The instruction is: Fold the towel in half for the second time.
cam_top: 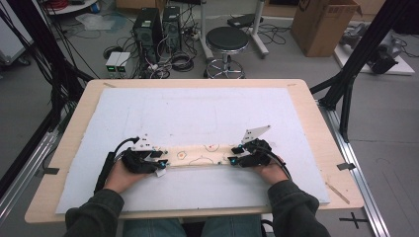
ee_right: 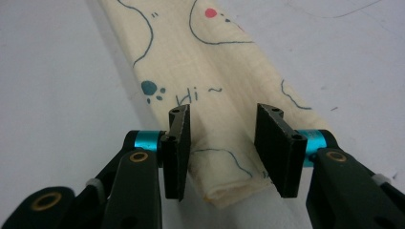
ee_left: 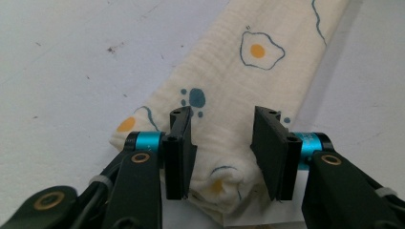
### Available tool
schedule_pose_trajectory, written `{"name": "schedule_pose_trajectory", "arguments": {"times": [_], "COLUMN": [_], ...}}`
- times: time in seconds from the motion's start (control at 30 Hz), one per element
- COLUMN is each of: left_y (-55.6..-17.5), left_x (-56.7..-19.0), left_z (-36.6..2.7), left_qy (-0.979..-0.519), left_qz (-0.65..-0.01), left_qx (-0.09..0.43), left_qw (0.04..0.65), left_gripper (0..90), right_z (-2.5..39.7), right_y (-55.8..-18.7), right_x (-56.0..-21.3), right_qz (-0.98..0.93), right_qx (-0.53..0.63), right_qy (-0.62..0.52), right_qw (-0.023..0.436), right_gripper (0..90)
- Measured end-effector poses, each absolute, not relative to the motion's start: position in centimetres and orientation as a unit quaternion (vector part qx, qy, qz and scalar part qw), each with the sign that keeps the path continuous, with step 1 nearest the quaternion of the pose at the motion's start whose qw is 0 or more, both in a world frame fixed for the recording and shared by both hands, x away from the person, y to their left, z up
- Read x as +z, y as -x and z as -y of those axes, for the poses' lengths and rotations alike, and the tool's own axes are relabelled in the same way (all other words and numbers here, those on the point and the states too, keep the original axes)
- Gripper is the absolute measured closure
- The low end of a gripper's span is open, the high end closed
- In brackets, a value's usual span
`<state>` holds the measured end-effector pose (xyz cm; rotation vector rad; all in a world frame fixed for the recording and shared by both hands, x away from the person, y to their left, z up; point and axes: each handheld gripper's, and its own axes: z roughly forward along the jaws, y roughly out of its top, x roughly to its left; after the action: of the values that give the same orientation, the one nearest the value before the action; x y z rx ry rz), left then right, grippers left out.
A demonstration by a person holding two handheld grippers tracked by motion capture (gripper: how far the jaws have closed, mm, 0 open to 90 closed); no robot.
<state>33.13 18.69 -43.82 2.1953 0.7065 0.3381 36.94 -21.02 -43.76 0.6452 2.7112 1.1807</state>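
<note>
Holding both grippers open, you have 1 at each end of the folded cloth (cam_top: pixel 197 155), which lies across the near middle of the mat (cam_top: pixel 197 111). Lower the left gripper (ee_left: pixel 222 152) and right gripper (ee_right: pixel 224 152) evenly, then pinch all layers together.

A cream cloth (cam_top: pixel 197 155) printed with fried eggs, blue paw marks and outlines lies folded into a long narrow strip, flat across the table's near middle.

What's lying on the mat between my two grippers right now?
In the high view, the folded cream printed cloth spans the stretch from the left gripper to the right gripper; nothing else lies there.
</note>
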Motion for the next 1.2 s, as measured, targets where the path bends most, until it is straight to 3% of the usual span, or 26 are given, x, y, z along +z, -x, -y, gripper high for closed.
{"name": "schedule_pose_trajectory", "arguments": {"times": [0.47, 0.83, 1.2], "left_y": [-33.0, -32.6, -32.7], "left_x": [-43.9, -42.8, -43.5], "left_z": [-18.6, -19.7, -19.7], "left_qy": [-0.864, -0.848, -0.867], "left_qz": [-0.282, -0.286, -0.280], "left_qx": [0.140, 0.146, 0.142], "left_qw": [0.393, 0.421, 0.387], "left_gripper": [55.3, 52.3, 48.8], "right_z": [21.4, 22.7, 22.6], "right_y": [-35.8, -36.0, -36.6], "right_x": [-44.3, -43.0, -44.1], "right_qz": [-0.895, -0.856, -0.878], "right_qx": [0.393, 0.463, 0.409], "right_qy": [-0.190, -0.217, -0.237], "right_qw": [0.092, 0.070, 0.073], "right_gripper": [51.8, 46.0, 45.9]}}
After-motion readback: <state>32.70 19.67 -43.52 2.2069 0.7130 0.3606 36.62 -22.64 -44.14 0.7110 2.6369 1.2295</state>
